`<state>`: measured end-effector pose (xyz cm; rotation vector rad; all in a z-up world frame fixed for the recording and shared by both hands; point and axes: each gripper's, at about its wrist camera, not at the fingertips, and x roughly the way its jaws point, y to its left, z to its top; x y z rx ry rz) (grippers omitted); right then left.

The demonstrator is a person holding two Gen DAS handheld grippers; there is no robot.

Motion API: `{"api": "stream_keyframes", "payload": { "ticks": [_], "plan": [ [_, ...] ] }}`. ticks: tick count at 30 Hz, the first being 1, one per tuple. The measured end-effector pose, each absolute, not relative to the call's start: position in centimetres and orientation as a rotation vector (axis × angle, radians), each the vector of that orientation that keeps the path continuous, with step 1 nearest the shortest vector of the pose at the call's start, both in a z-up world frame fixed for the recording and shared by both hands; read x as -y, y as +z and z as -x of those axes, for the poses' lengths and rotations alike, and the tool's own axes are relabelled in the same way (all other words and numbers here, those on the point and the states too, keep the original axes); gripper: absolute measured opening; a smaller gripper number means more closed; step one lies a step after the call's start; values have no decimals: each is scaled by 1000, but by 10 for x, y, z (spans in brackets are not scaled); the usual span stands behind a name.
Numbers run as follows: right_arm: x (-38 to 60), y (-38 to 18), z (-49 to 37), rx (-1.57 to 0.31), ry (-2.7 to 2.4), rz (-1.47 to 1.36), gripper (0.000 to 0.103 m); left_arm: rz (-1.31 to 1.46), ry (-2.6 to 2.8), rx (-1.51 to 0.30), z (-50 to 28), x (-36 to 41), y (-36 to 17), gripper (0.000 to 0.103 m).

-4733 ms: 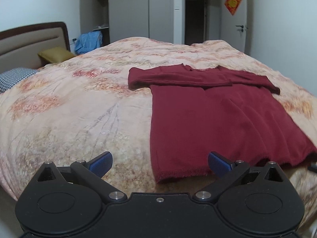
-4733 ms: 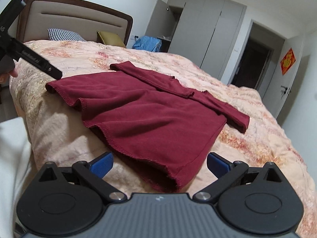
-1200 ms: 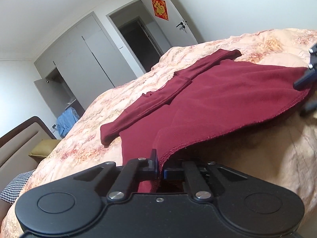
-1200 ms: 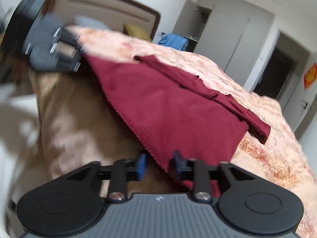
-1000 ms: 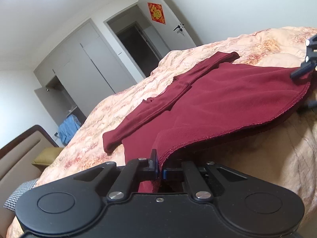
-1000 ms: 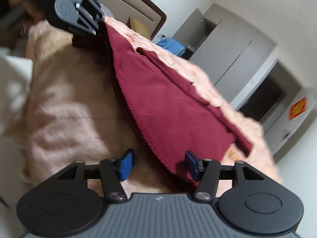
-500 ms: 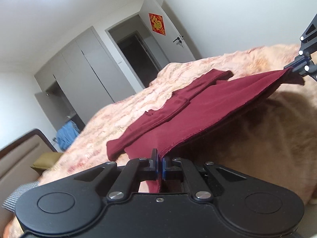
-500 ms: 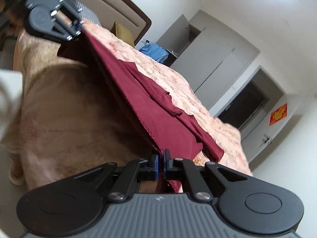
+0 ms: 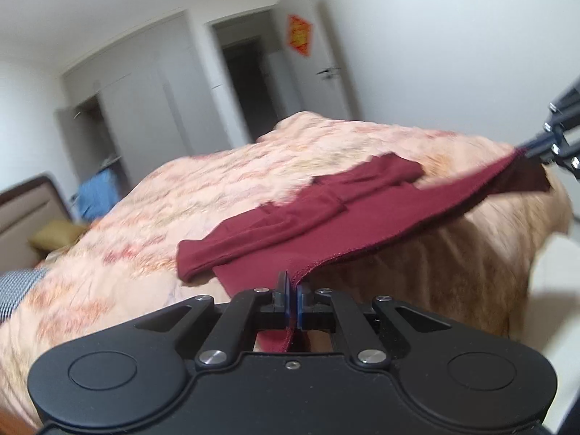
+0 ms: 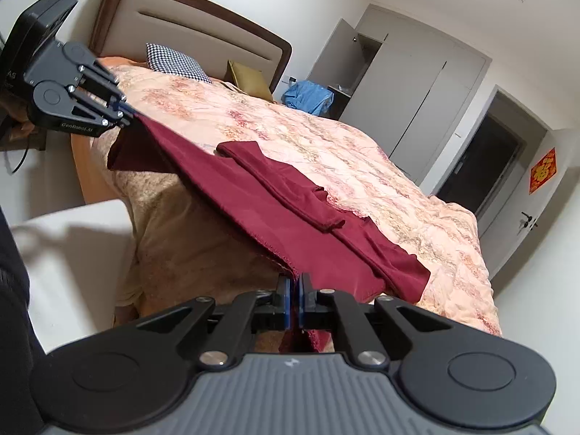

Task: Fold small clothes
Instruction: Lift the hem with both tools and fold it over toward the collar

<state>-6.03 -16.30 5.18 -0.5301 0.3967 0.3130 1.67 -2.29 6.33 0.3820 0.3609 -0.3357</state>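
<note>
A dark red long-sleeved top lies on the bed, its sleeves folded across the upper part. Its hem is lifted off the bed's front edge and stretched taut between both grippers. My left gripper is shut on one hem corner; in the right wrist view it appears at the far left. My right gripper is shut on the other hem corner and shows at the right edge of the left wrist view. The upper half of the top still rests on the floral quilt.
The bed's headboard, a checked pillow and an olive cushion are at the far end. A blue garment hangs by the open grey wardrobe. A doorway and a white door lie beyond the bed.
The right gripper's jaws closed on the hem corner. Both grippers then rose and moved apart, lifting the hem off the bed and pulling it into a straight, taut line.
</note>
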Motion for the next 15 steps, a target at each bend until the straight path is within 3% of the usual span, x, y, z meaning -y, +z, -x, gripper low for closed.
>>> {"api": "stream_keyframes", "payload": {
  "ticks": [5, 10, 15],
  "plan": [
    [170, 73, 4, -361, 301, 523, 5, -302, -284, -323, -68, 40, 96, 3],
    [178, 102, -74, -331, 275, 600, 5, -406, -327, -290, -145, 55, 129, 3],
    [194, 117, -178, -388, 283, 548, 5, -439, -379, -399, -245, 61, 142, 4]
  ]
}}
